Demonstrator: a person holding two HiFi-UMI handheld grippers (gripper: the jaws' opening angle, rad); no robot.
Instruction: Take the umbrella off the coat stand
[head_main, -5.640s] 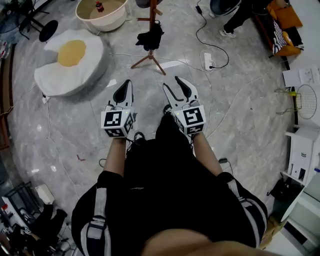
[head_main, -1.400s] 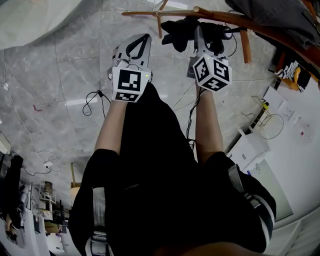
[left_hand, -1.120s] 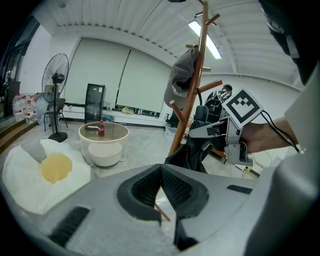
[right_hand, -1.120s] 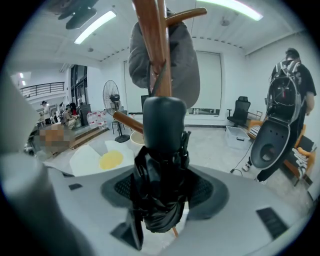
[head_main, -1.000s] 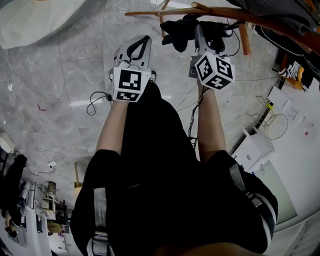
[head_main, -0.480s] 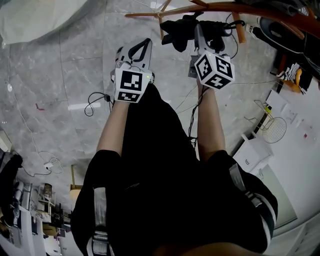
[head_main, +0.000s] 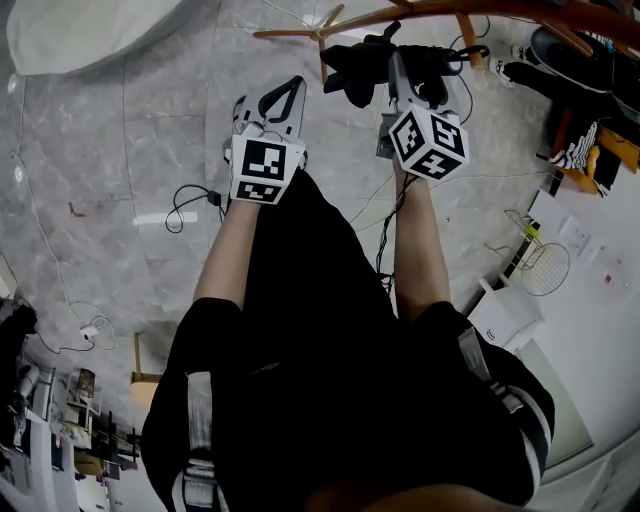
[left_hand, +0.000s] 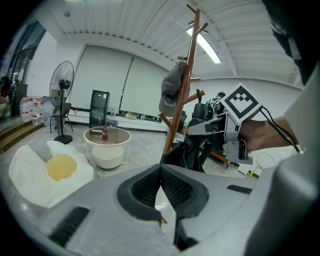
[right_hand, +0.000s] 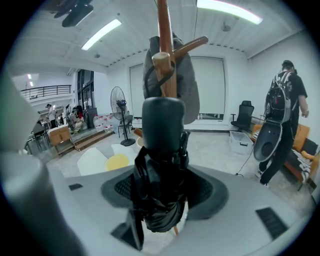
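To the left, the left hand-held gripper (head_main: 288, 88) is held above the grey floor (head_main: 120, 180), its jaws pressed together with nothing between them. To its right, the right hand-held gripper (head_main: 400, 72) is clamped on the folded black umbrella (right_hand: 161, 150), which is seen close against the pole of the wooden coat stand (right_hand: 165, 35), just under a peg. A grey cap (left_hand: 171, 87) is hung higher up, and a person with a backpack (right_hand: 285, 100) is seen far right
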